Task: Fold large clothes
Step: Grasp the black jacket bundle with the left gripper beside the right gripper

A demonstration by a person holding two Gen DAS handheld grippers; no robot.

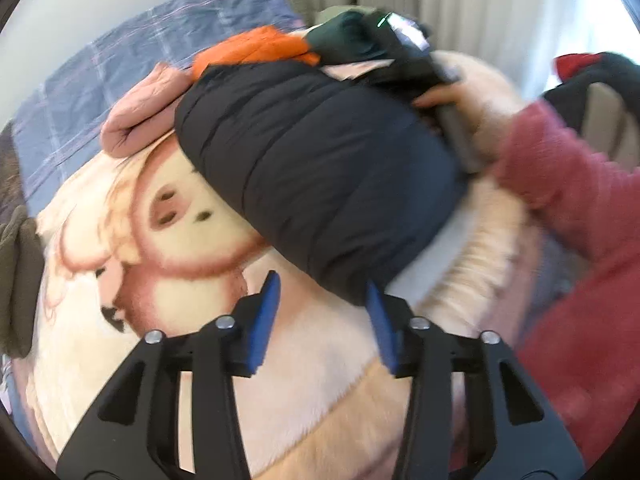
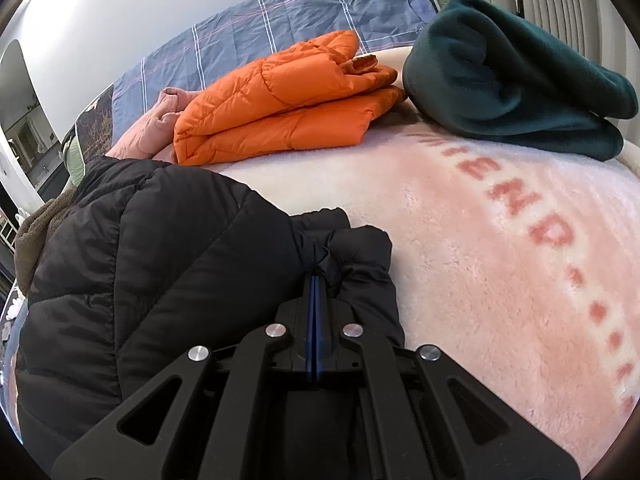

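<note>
Pinching a bunched edge of the black puffer jacket, your right hand-held gripper is clamped on it to control the fold; your left hand-held gripper sits apart, empty, just below the jacket's bulk on the bed's blanket.

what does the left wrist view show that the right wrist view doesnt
Left wrist only: the open left gripper, the bear print on the blanket, and the person's right hand and red sleeve.
Right wrist only: the right gripper, jaws shut on the black jacket, and pink lettering.
Both: black jacket, orange jacket, green fleece.
</note>
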